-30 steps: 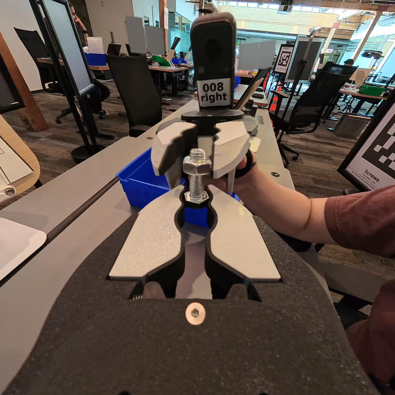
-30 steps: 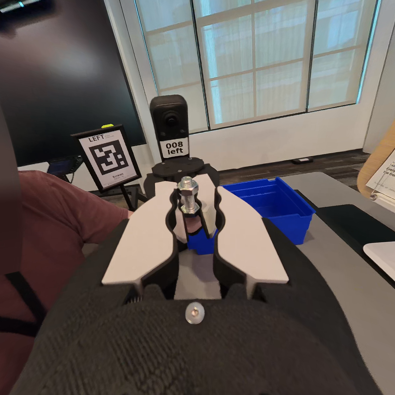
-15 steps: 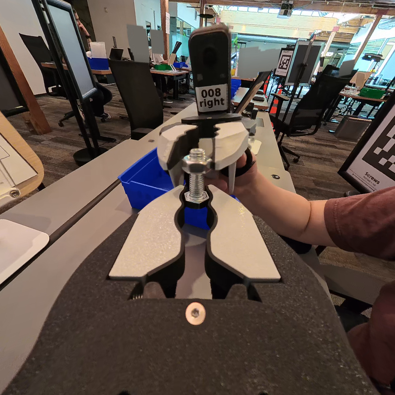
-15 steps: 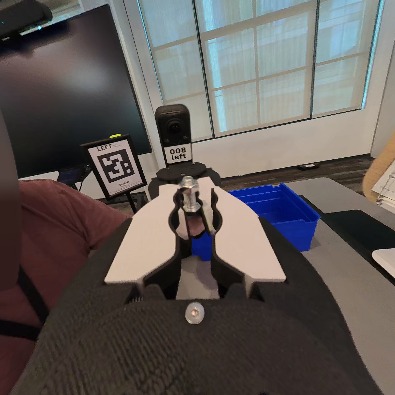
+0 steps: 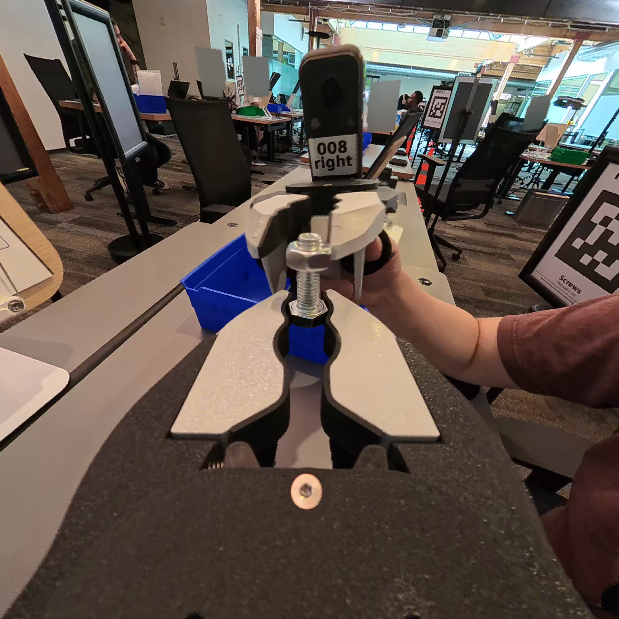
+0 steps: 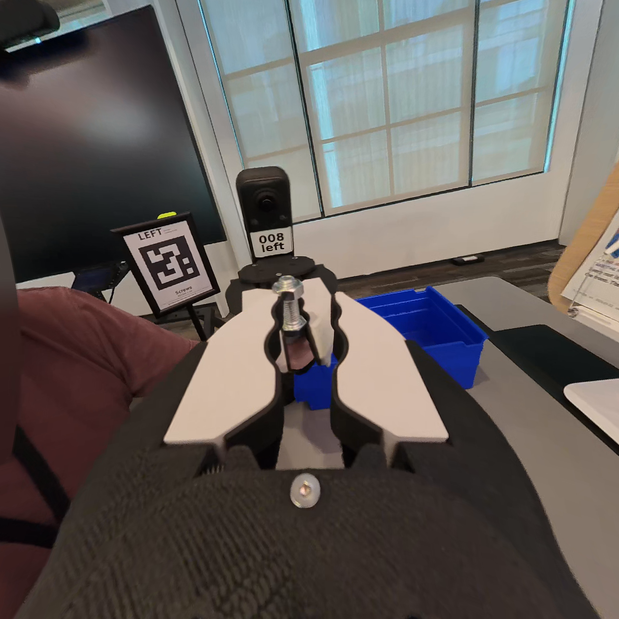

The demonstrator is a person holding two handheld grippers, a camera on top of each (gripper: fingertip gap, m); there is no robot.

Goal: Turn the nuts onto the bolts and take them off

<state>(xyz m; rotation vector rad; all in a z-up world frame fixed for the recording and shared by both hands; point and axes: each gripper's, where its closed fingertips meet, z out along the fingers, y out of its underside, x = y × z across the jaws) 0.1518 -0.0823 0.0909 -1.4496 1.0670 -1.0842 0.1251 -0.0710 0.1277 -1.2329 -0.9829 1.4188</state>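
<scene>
At the centre of the left wrist view, the left gripper point(image 5: 306, 313) is clamped on the hex head of an upright bolt point(image 5: 307, 288). The silver threaded shank rises to a nut point(image 5: 308, 257) near its top, pinched by the right gripper point(image 5: 313, 258) facing it. In the right wrist view the right gripper point(image 6: 288, 294) appears closed on that nut point(image 6: 287, 290), though its tips blur there. A blue bin point(image 5: 227, 284) sits behind on the grey table point(image 5: 100, 301).
</scene>
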